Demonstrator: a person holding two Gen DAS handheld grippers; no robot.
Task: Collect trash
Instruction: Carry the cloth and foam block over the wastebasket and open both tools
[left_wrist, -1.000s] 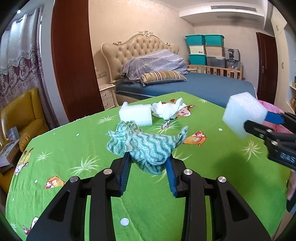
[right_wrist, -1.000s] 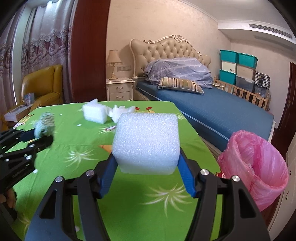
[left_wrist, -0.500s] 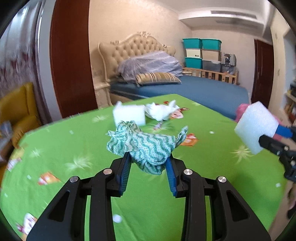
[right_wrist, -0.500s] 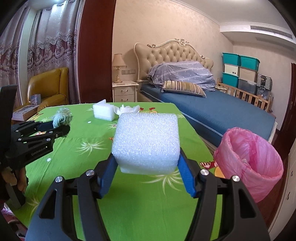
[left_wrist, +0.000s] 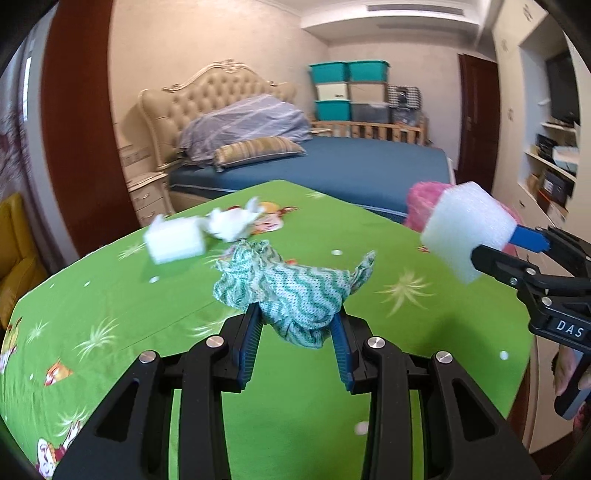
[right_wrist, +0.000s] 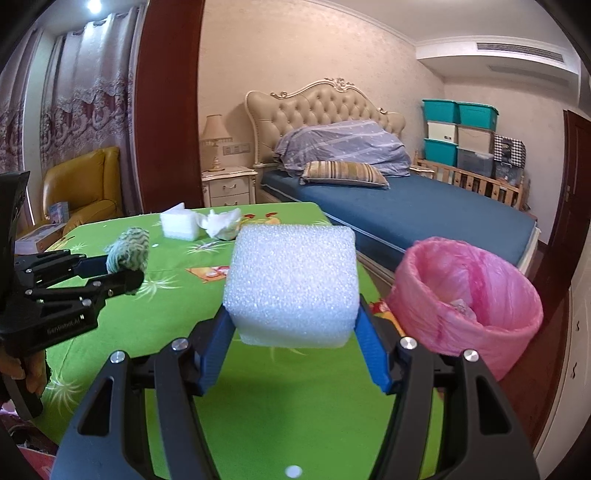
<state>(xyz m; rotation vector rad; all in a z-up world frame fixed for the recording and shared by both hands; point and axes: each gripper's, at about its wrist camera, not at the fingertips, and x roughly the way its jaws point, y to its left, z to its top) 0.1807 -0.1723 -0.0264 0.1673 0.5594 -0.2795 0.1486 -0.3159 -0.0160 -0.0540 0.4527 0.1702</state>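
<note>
My left gripper (left_wrist: 295, 325) is shut on a crumpled green-and-white cloth (left_wrist: 291, 284) and holds it above the green table (left_wrist: 110, 314). It also shows in the right wrist view (right_wrist: 122, 269) at the left. My right gripper (right_wrist: 293, 328) is shut on a white foam block (right_wrist: 291, 280), held above the table's right edge; the block also shows in the left wrist view (left_wrist: 467, 230). A bin lined with a pink bag (right_wrist: 469, 295) stands on the floor right of the table. A second foam block (left_wrist: 173, 243) and a crumpled tissue (left_wrist: 232, 223) lie at the far end.
A blue bed (right_wrist: 399, 210) stands beyond the table, with stacked storage boxes (right_wrist: 458, 136) behind it. A yellow armchair (right_wrist: 81, 184) and a nightstand (right_wrist: 227, 184) are at the left. Shelves (left_wrist: 554, 162) line the right wall.
Both grippers have swung to the right with their loads. The pink bin has come closer and larger in the right wrist view, and now shows behind the foam block in the left wrist view.
</note>
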